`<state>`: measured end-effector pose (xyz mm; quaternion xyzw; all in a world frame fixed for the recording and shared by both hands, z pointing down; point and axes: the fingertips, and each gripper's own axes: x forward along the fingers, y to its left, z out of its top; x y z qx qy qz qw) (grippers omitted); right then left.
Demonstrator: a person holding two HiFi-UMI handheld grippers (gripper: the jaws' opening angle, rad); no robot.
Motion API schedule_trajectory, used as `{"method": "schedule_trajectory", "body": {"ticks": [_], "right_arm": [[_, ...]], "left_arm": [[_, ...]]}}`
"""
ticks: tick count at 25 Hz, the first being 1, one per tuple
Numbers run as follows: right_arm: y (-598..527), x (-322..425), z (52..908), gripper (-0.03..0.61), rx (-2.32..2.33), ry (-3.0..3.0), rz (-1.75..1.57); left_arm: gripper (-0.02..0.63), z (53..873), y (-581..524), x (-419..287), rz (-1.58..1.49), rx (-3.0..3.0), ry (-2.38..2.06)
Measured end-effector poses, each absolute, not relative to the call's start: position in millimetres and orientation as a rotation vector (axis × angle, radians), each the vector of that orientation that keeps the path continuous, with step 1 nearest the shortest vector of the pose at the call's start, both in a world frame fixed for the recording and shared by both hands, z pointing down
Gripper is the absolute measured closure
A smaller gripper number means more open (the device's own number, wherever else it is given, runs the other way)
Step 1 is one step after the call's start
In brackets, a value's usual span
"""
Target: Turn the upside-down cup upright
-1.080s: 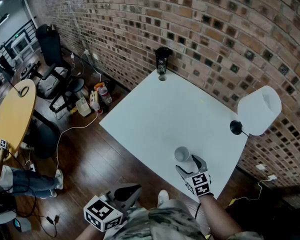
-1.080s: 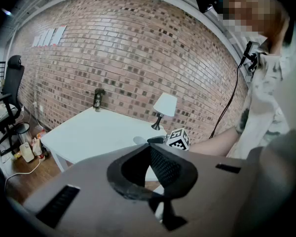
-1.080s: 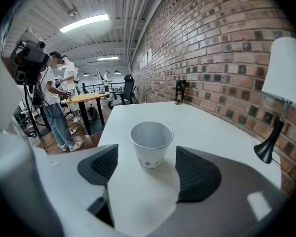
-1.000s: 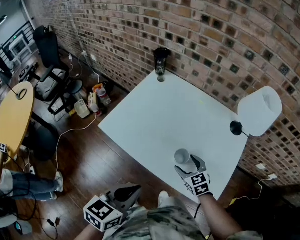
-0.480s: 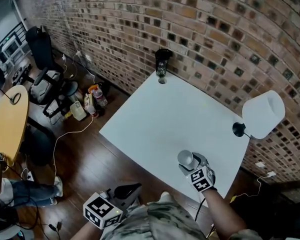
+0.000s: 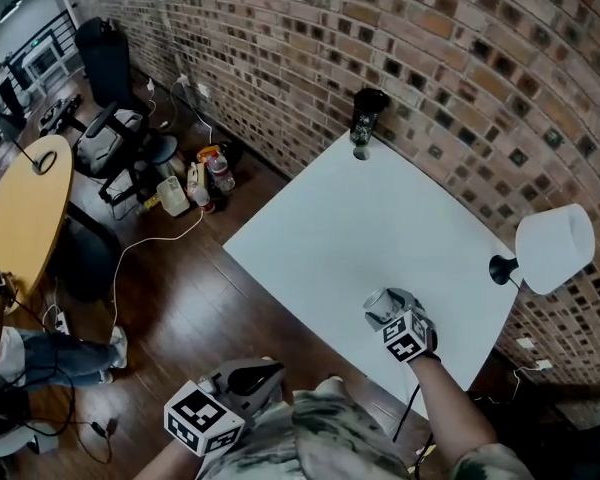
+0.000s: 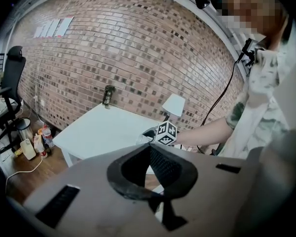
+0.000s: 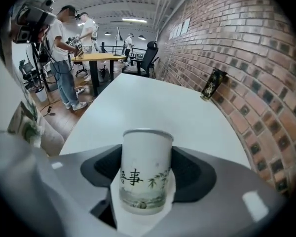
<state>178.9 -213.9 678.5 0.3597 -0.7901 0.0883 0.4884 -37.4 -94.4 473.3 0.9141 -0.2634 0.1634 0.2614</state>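
Right gripper (image 8: 146, 181) fingers clamp a glossy, cylindrical white cup (image 8: 147, 157) (inked bamboo) over the matte counter (image 8: 153, 107); left gripper (image 7: 150, 152) fingers meet, empty.

The right hand-held gripper (image 6: 388, 313) reaches in over the near edge of the desk (image 6: 360, 208), toward its near right corner, carried on an outstretched bare forearm (image 6: 442, 400). Its jaws press against both sides of a cup (image 8: 146, 168). The left hand-held gripper (image 6: 250, 378) hangs low off the desk's near edge, close to the torso, its jaws closed together with nothing between them.
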Motion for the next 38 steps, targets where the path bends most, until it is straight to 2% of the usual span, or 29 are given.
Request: {"method": "schedule_trajectory", "body": {"ticks": [6, 11, 19, 25, 26, 31, 38], "right_arm": [[-218.0, 176.8, 678.6, 0.264, 0.889, -1.93, 0.198], [-215.7, 183.4, 670.5, 0.212, 0.945, -1.954, 0.2], [-182.2, 210.6, 682.3, 0.212, 0.994, -1.972, 0.317], [-180.8, 219.9, 696.8, 0.253, 1.012, -2.008, 0.379], [-179.6, 220.3, 694.7, 0.305, 1.015, -2.018, 0.389], [-170.9, 226.5, 674.8, 0.307, 1.03, -2.027, 0.41], [-170.7, 246.9, 651.3, 0.308, 0.879, -1.764, 0.259]], "left_arm": [[0.607, 479.8, -94.6, -48.2, 0.44, 2.445, -0.741], [0.607, 479.3, -94.2, -42.0, 0.434, 2.452, -0.726], [0.607, 478.6, -94.4, -11.5, 0.47, 2.484, -0.653], [0.607, 479.0, -89.6, 5.0, 0.501, 2.481, -0.649], [0.607, 479.7, -89.2, 5.3, 0.501, 2.476, -0.656], [0.607, 482.4, -89.5, 6.0, 0.474, 2.462, -0.669], [0.607, 480.0, -94.7, 9.8, 0.422, 2.478, -0.65]]}}
